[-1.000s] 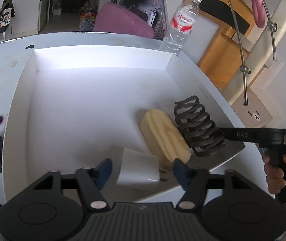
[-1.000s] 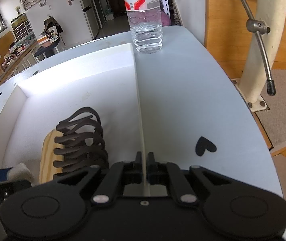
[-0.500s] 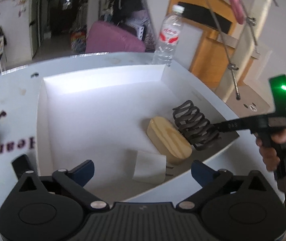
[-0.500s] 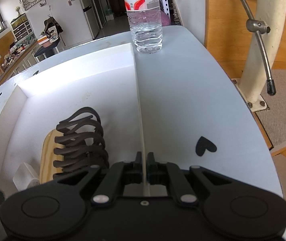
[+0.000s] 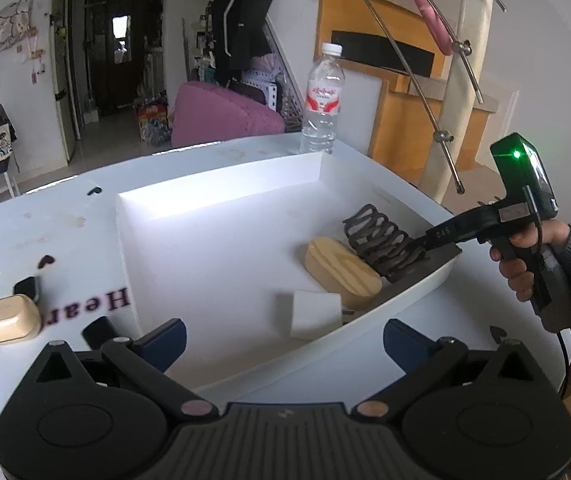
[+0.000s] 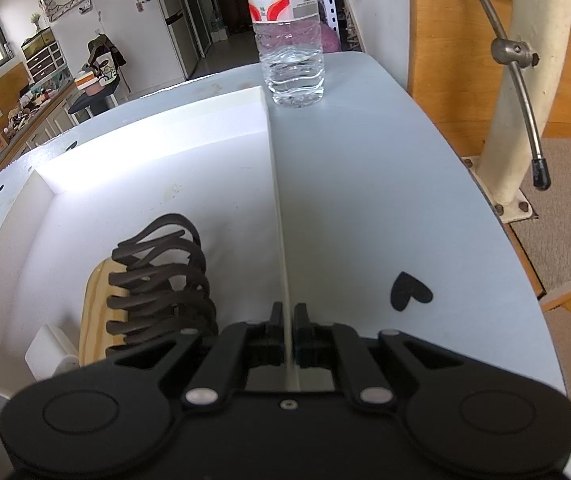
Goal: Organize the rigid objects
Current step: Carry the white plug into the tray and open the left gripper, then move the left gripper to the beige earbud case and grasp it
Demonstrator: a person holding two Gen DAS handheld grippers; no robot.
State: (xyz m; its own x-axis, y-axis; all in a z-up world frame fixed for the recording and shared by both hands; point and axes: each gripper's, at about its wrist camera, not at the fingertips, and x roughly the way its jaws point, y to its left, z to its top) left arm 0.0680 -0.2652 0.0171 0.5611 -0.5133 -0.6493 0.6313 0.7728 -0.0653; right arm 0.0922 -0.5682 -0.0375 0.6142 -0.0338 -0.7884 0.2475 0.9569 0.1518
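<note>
A white box [image 5: 221,184] lies on the table. In it are a white charger block [image 5: 315,314], a wooden oval piece [image 5: 341,270] and a black wavy hair claw [image 5: 381,242]. My left gripper [image 5: 283,338] is open and empty, raised above the box's near wall. My right gripper [image 6: 286,320] is shut on the box's right wall [image 6: 279,208]; it also shows in the left wrist view [image 5: 419,245]. In the right wrist view the claw [image 6: 161,280], the wooden piece [image 6: 95,316] and the charger [image 6: 47,354] lie left of that wall.
A water bottle [image 5: 323,100] stands behind the box's far right corner, also in the right wrist view [image 6: 289,36]. Left of the box on the table lie a beige earbud case [image 5: 11,318], a small black item [image 5: 27,288] and another black piece [image 5: 99,332]. A stair railing [image 6: 525,80] stands to the right.
My left gripper let go of the white charger, opened wide and rose back from the box. The charger stays in the box's near corner. My right gripper has not moved.
</note>
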